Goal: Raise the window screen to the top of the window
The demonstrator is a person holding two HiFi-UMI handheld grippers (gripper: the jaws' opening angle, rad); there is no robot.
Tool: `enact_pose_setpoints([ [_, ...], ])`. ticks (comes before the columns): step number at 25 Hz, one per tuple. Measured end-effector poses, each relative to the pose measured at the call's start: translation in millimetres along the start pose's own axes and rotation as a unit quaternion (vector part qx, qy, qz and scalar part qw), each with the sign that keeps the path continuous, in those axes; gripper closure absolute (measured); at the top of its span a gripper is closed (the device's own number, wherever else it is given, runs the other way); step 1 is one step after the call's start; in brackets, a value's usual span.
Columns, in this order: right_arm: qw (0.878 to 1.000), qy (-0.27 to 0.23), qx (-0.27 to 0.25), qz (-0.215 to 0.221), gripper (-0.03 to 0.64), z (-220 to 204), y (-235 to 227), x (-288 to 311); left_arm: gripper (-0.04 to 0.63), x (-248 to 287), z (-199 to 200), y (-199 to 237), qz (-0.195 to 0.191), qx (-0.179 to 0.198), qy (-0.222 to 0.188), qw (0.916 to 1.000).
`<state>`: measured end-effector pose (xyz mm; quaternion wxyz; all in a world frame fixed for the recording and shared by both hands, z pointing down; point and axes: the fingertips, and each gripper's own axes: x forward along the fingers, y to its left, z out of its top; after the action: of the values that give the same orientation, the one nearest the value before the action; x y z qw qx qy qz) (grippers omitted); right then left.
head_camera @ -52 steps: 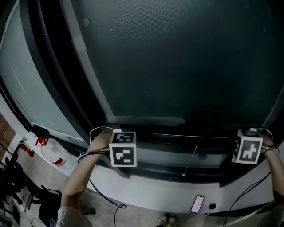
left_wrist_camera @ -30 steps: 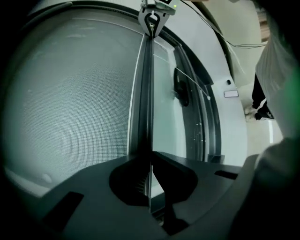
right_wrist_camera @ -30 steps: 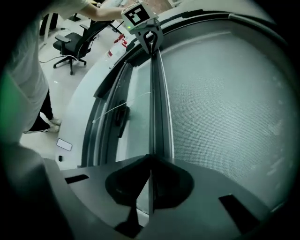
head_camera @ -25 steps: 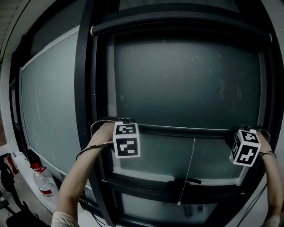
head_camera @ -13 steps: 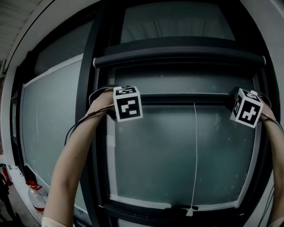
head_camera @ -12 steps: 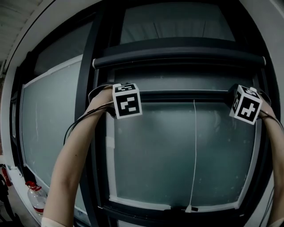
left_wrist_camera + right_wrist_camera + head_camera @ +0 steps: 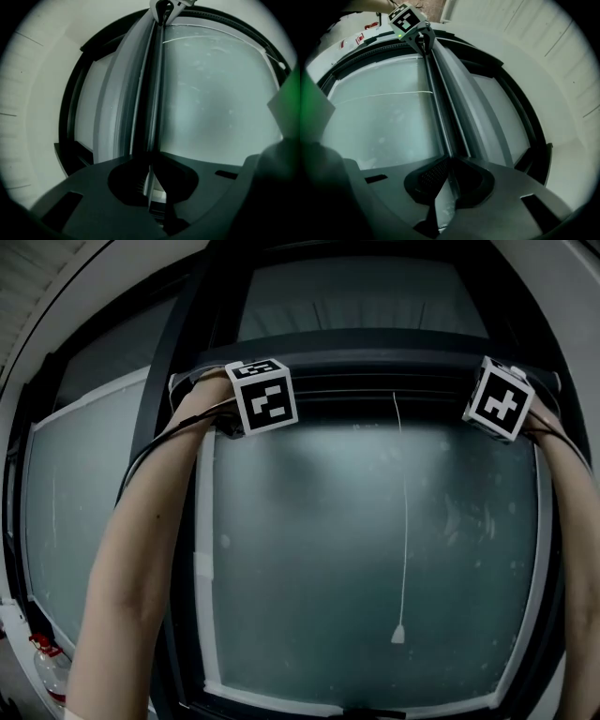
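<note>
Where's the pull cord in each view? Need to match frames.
Head view: cord hangs right of centre, down the glass, with its toggle low.
Left gripper view: cord is a thin pale line at upper right, leading right from the bar.
Right gripper view: cord is a thin pale line at upper left, leading left from the bar.
Landmark: bar, level at the top in head view, up the middle in both gripper views.

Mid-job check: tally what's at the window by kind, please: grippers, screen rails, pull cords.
screen rail: 1
pull cord: 1
grippers: 2, the left gripper, its jaws just been opening slightly with the screen rail between them, and the right gripper
total: 4
</note>
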<state>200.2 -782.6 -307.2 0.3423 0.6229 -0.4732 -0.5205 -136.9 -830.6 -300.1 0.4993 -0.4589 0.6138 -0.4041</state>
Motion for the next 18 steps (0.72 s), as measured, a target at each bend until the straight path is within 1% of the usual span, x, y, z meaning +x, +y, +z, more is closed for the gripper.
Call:
enact_pose_setpoints([
  [1, 1.000, 0.004, -0.007, 0.002, 0.578, 0, -1, 0, 0.569, 0, 0, 1, -0.008, 0.006, 0.007, 0.9999],
  [2, 1.000, 0.002, -0.017, -0.006, 0.578, 2, -3, -2, 0.569, -2, 0, 2, -0.011, 0.013, 0.009, 0.9998],
  [4, 0.999, -0.017, -0.024, -0.030, 0.578, 9, -8, -6, 0.569, -4, 1, 5, -0.001, 0.020, 0.004, 0.9998],
  [5, 0.999, -0.025, -0.016, -0.036, 0.577, 9, -8, -6, 0.569, -3, 2, 4, 0.006, 0.015, -0.003, 0.9999],
  [6, 0.999, -0.033, 0.000, -0.038, 0.577, 8, -8, -5, 0.568, -3, 2, 4, 0.013, -0.003, -0.014, 0.9998],
  [7, 0.998, -0.042, 0.027, -0.039, 0.577, 7, -8, -6, 0.561, -4, 1, 5, 0.018, -0.038, -0.031, 0.9986],
  [8, 0.996, -0.054, 0.064, -0.039, 0.574, 6, -9, -7, 0.555, -9, -1, 9, 0.022, -0.094, -0.054, 0.9939],
  [9, 0.991, -0.068, 0.108, -0.041, 0.567, 5, -12, -9, 0.539, -15, -5, 13, 0.021, -0.166, -0.084, 0.9824],
  [10, 0.983, -0.083, 0.154, -0.047, 0.559, 5, -15, -12, 0.523, -21, -7, 15, 0.016, -0.244, -0.122, 0.9618],
  [11, 0.972, -0.100, 0.204, -0.058, 0.552, 3, -19, -16, 0.515, -26, -9, 17, 0.015, -0.321, -0.163, 0.9329],
  [12, 0.956, -0.120, 0.260, -0.069, 0.575, -1, -23, -21, 0.551, -32, -13, 19, 0.023, -0.392, -0.199, 0.8981],
  [13, 0.932, -0.146, 0.322, -0.074, 0.578, -5, -25, -27, 0.557, -37, -19, 20, 0.030, -0.456, -0.231, 0.8591],
  [14, 0.902, -0.178, 0.386, -0.071, 0.578, -8, -26, -34, 0.557, -43, -25, 18, 0.033, -0.515, -0.260, 0.8162],
  [16, 0.832, -0.241, 0.498, -0.056, 0.578, -16, -22, -53, 0.559, -57, -37, 2, 0.021, -0.618, -0.311, 0.7218],
  [17, 0.799, -0.265, 0.538, -0.049, 0.578, -21, -15, -64, 0.566, -67, -43, -12, 0.011, -0.659, -0.331, 0.6753],
  [18, 0.773, -0.283, 0.567, -0.044, 0.578, -28, -6, -75, 0.569, -77, -47, -29, 0.002, -0.692, -0.346, 0.6340],
])
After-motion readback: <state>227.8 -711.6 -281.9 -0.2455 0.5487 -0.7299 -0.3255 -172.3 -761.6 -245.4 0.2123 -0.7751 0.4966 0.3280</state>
